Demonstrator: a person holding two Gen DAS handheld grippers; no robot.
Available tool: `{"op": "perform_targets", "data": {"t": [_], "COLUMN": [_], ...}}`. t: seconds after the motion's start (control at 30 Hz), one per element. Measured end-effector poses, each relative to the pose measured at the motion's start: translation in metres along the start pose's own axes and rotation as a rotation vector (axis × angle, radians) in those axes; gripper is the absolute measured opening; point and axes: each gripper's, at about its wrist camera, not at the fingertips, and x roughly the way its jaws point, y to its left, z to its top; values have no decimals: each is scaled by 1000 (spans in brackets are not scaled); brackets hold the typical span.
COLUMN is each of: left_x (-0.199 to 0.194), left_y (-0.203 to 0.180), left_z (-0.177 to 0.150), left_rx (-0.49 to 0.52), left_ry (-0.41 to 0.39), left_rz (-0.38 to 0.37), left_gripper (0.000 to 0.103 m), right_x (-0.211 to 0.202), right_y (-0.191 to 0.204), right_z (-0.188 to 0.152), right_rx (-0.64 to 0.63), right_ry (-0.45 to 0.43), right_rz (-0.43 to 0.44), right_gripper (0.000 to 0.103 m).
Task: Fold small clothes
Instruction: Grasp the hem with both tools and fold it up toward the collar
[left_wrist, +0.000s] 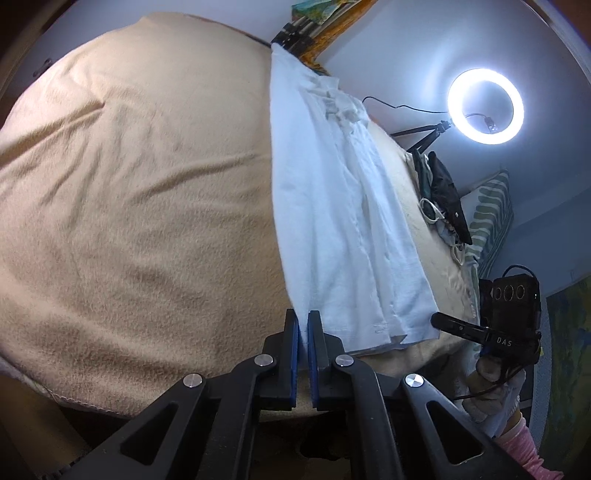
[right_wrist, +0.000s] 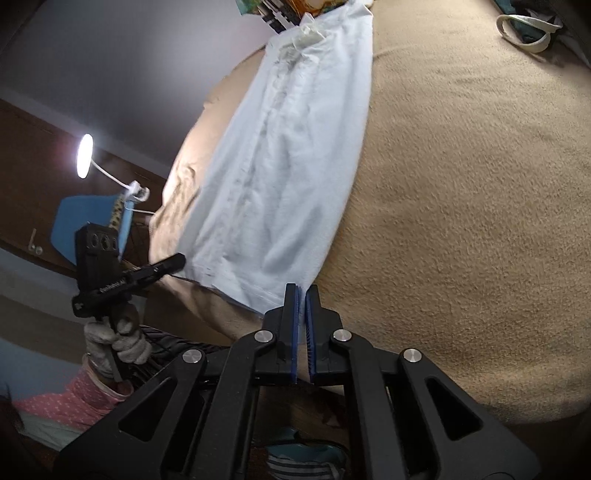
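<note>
White garment (left_wrist: 332, 206), already folded lengthwise into a long narrow strip, lies on the beige blanket (left_wrist: 140, 192) of the bed, running from the near edge away to the far edge. In the left wrist view the left tool (left_wrist: 303, 325) has its blue-padded fingers (left_wrist: 293, 339) nearly together with the strip's near left hem corner pinched between them, so it looks clamped on the cloth; the right tool (left_wrist: 454, 326) shows at the right, its tip at the other near corner, and a ring light (left_wrist: 485, 110) glows beyond a dark heap of other clothes (left_wrist: 443, 192). In the right wrist view the right tool (right_wrist: 303, 299) likewise stands almost closed on the strip's near right corner, white hem showing in the narrow gap, while the left tool (right_wrist: 162, 267) reaches in at the near left corner. My reading is that the side folds are done and the crosswise fold is in hand: both near corners are gripped ready to lift. The next move calls for raising both corners together, level and taut, carrying them toward the far collar end, and laying them down square so the layers do not slide apart
</note>
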Motion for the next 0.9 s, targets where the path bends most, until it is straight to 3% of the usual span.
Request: {"op": "perform_targets", "data": {"t": [0.43,0.9], "left_x": [-7,24], "left_y": [-21,-16], "left_z": [61,126], "left_rx": [16,-4], "left_ry": [-45,-67], "left_rz": [-37,22], "left_gripper": [1,1], "right_x": [-20,0], "right_y": [8,-16], "right_z": [46,108], "right_rx": [-15,52], "right_ry": [-105,-140], "right_rz": [21,-34], "right_gripper": [5,5]}}
